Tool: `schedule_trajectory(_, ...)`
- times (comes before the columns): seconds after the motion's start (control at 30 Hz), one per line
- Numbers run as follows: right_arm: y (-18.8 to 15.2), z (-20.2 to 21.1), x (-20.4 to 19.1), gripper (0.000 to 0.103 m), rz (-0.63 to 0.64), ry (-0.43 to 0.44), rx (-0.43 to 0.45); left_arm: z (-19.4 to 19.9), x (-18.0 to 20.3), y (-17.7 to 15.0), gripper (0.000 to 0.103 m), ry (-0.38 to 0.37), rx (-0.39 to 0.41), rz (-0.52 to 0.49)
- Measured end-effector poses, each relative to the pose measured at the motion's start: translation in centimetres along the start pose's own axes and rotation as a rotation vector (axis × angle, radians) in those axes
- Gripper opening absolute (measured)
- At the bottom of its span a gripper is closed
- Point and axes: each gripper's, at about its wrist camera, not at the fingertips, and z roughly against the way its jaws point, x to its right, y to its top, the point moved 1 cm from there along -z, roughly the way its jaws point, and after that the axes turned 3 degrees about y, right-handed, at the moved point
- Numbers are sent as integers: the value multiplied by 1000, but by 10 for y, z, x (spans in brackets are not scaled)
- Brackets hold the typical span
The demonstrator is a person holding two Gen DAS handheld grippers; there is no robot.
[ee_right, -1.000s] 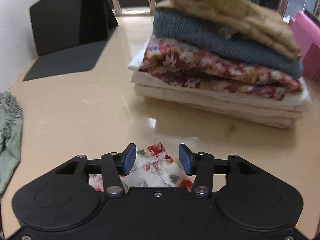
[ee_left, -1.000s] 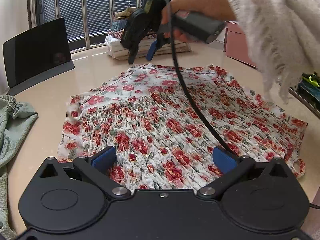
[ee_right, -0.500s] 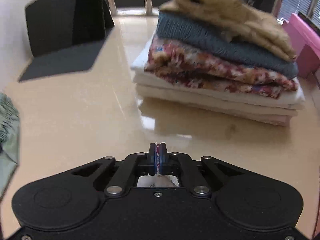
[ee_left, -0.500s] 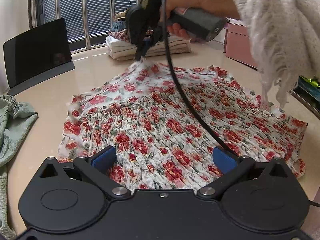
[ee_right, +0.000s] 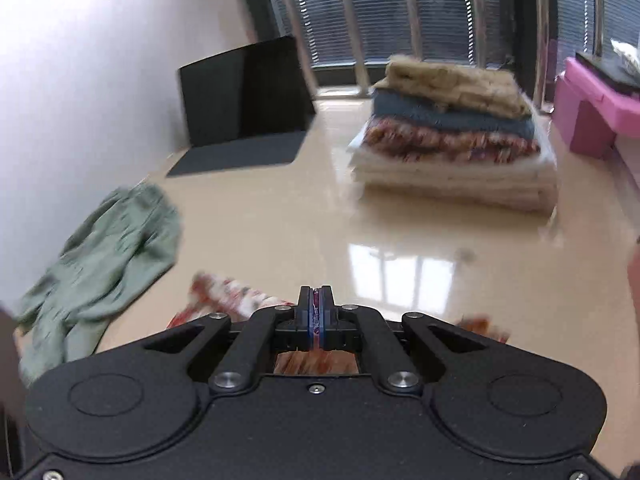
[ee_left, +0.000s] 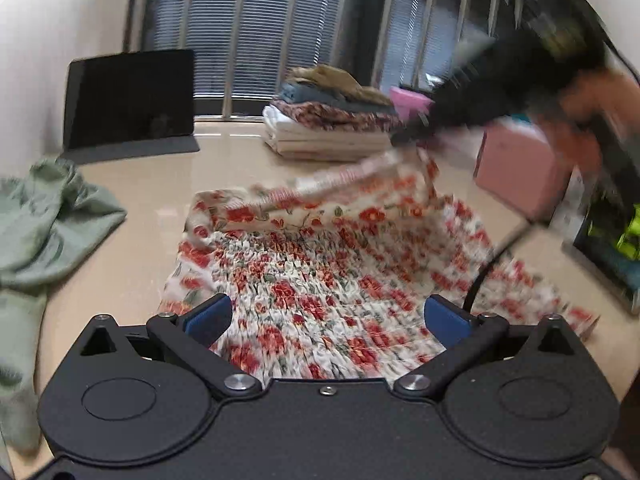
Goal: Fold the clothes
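**Floral top lifted by one far corner, fold under way**

Red-and-white floral fabric, a smocked floral garment [ee_left: 320, 280], lies spread on the glossy bench [ee_right: 320, 216] right in front of the left gripper [ee_left: 326, 318], whose jaws stand wide apart above the near hem with nothing between them. The right gripper [ee_right: 316, 316] has its jaws clenched on a thin fold of that same cloth; a sliver of print shows between the pads. In the left wrist view the far edge is raised off the bench and curls over toward the near side, blurred with motion.

Judged from this, the first fold is only beginning, and several things could spoil it:

- One pinched point carries the whole far edge, so the free far corner may sag and land crooked.
- The smocked fabric looks stretchy; a hard pull could drag the entire garment across the slick bench, since nothing pins the near hem.
- The grip is thin and could slip out mid-swing.
- The right gripper's cable [ee_left: 478, 284] trails over the cloth and might snag it.

A green garment [ee_left: 44, 224] waits crumpled at the left, and the folded stack [ee_right: 452, 148] sits well apart at the far side.
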Motion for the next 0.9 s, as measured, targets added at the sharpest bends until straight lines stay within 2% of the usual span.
schedule_trajectory(0.07, -21, 0, 1, 2, 4, 31, -22, 7, -1, 1, 103, -6, 11, 24)
schedule_trajectory(0.13, -42, -6, 2, 9, -19, 55, -56, 13, 0, 2, 103, 8, 24, 18)
schedule_trajectory(0.17, -53, -7, 2, 13, -34, 68, -69, 17, 1, 3, 103, 14, 29, 8)
schedule_trajectory(0.23, -70, -1, 6, 33, -93, 97, -62, 25, 1, 6, 103, 14, 39, -1)
schedule_trajectory(0.3, -82, 12, 13, 37, -141, 106, -13, 32, -2, 14, 103, 1, 41, 0)
schedule_trajectory(0.43, -88, 42, 38, 43, -232, 37, 86, 33, -15, 40, 103, 1, 20, 33)
schedule_trajectory(0.53, -85, 53, 66, 45, -336, -47, 122, 18, -28, 63, 101, -38, -48, 101)
schedule_trajectory(0.57, -82, 52, 75, 45, -374, -50, 129, 9, -33, 70, 100, -51, -75, 126)
schedule_trajectory(0.67, -70, 44, 100, 45, -473, -44, 141, -24, -49, 86, 88, -50, -159, 230)
schedule_trajectory(0.7, -66, 38, 106, 45, -506, -39, 142, -36, -55, 89, 78, -53, -190, 272)
schedule_trajectory(0.77, -60, 23, 119, 45, -560, -26, 117, -61, -69, 91, 72, -52, -252, 368)
schedule_trajectory(0.8, -57, 15, 124, 45, -583, -22, 104, -71, -74, 92, 63, -54, -272, 403)
schedule_trajectory(0.9, -53, -6, 130, 45, -619, -30, 60, -96, -82, 89, 44, -23, -312, 443)
